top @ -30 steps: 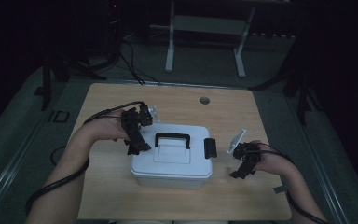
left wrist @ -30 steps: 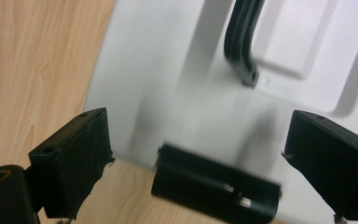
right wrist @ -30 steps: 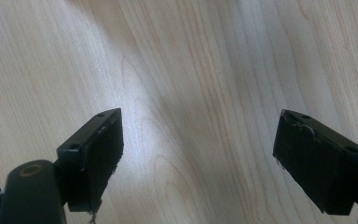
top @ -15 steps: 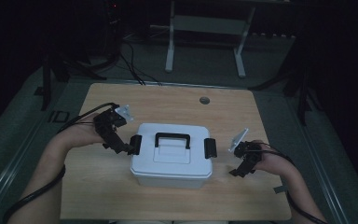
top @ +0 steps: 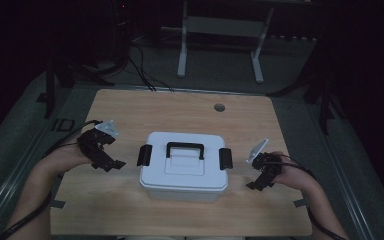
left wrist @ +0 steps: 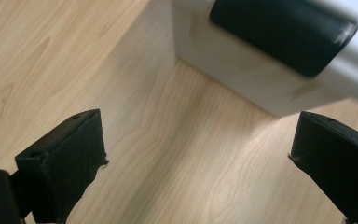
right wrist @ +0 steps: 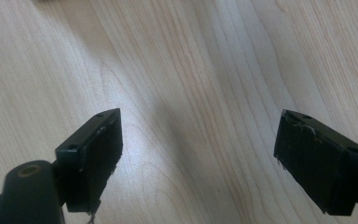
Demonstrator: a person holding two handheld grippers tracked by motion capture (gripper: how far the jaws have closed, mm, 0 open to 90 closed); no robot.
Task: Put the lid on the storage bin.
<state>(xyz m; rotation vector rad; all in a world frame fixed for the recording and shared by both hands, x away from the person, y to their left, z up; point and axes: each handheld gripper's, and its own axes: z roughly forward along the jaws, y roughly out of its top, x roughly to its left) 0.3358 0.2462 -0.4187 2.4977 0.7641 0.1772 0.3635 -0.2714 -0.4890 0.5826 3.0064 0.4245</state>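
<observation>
Two released hand-held grippers, left hand-held gripper (top: 109,162) and right hand-held gripper (top: 258,184), flanking white box (top: 182,172).

Both black tongs, left tongs (top: 111,164) and right tongs (top: 256,184), carry blocky screw-holed jaws, grey three-cornered top plates and trailing dark cables; forearms bare.

No readable text, labels, brands or numbers in any view. White rectangular plastic box (top: 183,168) with black handle and black side latches: lid and walls plain, nothing printed that resolves from the high view. Its black latch (left wrist: 284,30) up close in the left gripper view is unmarked too. Light wooden surface (top: 180,107): bare grain, no stickers. Black claw pads carry no markings in either gripper view. Floor at the surface's left edge has a small marking (top: 65,124), too dark and small to read.
</observation>
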